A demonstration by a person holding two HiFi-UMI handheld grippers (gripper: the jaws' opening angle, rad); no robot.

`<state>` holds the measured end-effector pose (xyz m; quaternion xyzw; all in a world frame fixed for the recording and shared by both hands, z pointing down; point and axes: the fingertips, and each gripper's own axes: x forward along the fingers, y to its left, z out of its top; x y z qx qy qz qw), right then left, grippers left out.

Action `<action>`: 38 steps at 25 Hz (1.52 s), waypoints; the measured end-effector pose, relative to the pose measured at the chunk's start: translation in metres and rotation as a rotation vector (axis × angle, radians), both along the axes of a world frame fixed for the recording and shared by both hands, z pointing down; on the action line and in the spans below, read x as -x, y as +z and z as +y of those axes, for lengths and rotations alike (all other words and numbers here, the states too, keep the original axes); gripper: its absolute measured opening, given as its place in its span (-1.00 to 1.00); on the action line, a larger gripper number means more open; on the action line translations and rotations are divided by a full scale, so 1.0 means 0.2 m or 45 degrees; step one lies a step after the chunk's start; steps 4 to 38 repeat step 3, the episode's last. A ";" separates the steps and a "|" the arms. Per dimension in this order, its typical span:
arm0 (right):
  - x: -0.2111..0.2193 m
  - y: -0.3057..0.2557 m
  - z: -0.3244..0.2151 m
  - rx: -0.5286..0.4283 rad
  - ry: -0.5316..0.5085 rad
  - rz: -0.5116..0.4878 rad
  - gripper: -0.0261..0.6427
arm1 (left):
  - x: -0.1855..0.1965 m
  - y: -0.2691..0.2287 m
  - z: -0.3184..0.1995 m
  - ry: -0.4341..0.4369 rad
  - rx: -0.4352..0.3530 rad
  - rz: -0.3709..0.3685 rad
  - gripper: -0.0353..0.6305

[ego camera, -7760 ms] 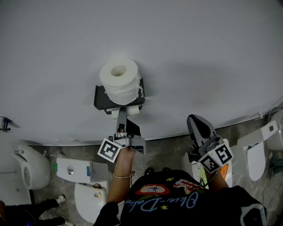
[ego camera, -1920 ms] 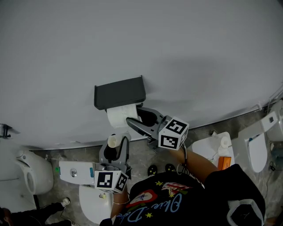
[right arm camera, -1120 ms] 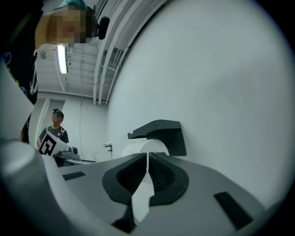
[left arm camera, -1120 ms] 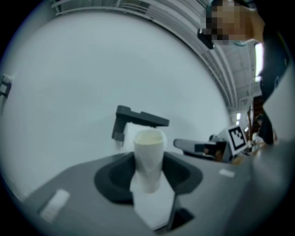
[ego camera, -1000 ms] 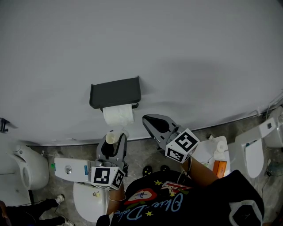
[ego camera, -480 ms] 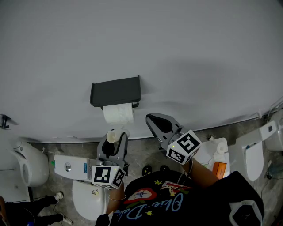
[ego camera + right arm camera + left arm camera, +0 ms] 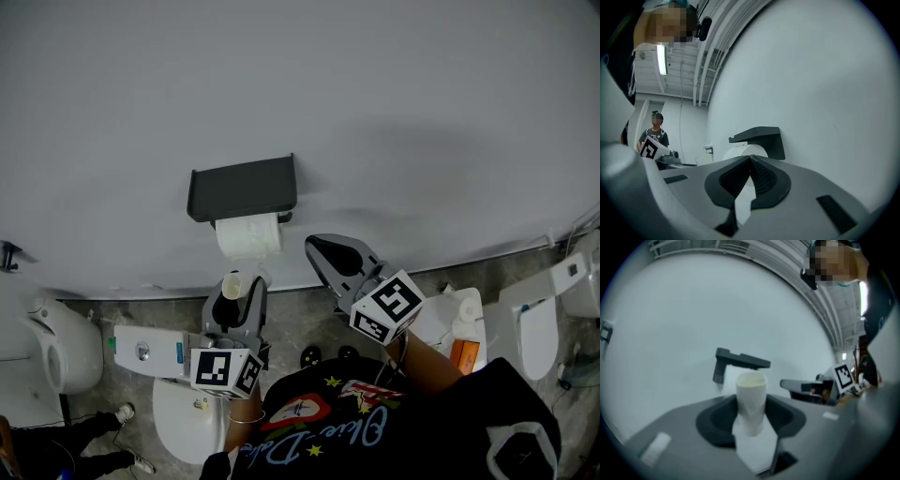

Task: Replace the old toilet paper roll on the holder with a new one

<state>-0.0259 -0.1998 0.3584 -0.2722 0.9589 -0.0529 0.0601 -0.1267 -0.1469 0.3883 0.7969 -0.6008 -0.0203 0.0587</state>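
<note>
The dark grey holder (image 7: 242,187) is fixed to the white wall, and a full white roll (image 7: 248,234) hangs under it. My left gripper (image 7: 234,298) is below the holder and grips an empty cardboard tube (image 7: 232,285), which stands upright between its jaws (image 7: 751,401). My right gripper (image 7: 314,247) is to the right of the roll, apart from it, with its jaws shut on nothing. In the right gripper view the shut tips (image 7: 751,160) point toward the roll (image 7: 743,152) and the holder (image 7: 761,137).
A white toilet with its tank (image 7: 155,354) is under my left hand, and another fixture (image 7: 56,352) is at far left. At right stand a third toilet (image 7: 539,328) and a white surface holding a spare roll (image 7: 466,307) and an orange item (image 7: 463,357). A person (image 7: 655,131) stands in the background.
The full roll, earlier on top of the holder, now hangs under it. My right gripper has drawn back from it. Over the last second neither gripper has moved.
</note>
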 end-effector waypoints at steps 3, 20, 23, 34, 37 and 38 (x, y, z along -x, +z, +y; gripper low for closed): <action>0.01 0.00 0.00 -0.015 -0.008 0.011 -0.88 | 0.01 -0.01 -0.01 -0.009 0.000 -0.005 -0.36; 0.01 0.00 0.00 -0.015 -0.008 0.011 -0.88 | 0.01 -0.01 -0.01 -0.009 0.000 -0.005 -0.36; 0.01 0.00 0.00 -0.015 -0.008 0.011 -0.88 | 0.01 -0.01 -0.01 -0.009 0.000 -0.005 -0.36; 0.01 0.00 0.00 -0.015 -0.008 0.011 -0.88 | 0.01 -0.01 -0.01 -0.009 0.000 -0.005 -0.36; 0.01 0.00 0.00 -0.015 -0.008 0.011 -0.88 | 0.01 -0.01 -0.01 -0.009 0.000 -0.005 -0.36; 0.01 0.00 0.00 -0.015 -0.008 0.011 -0.88 | 0.01 -0.01 -0.01 -0.009 0.000 -0.005 -0.36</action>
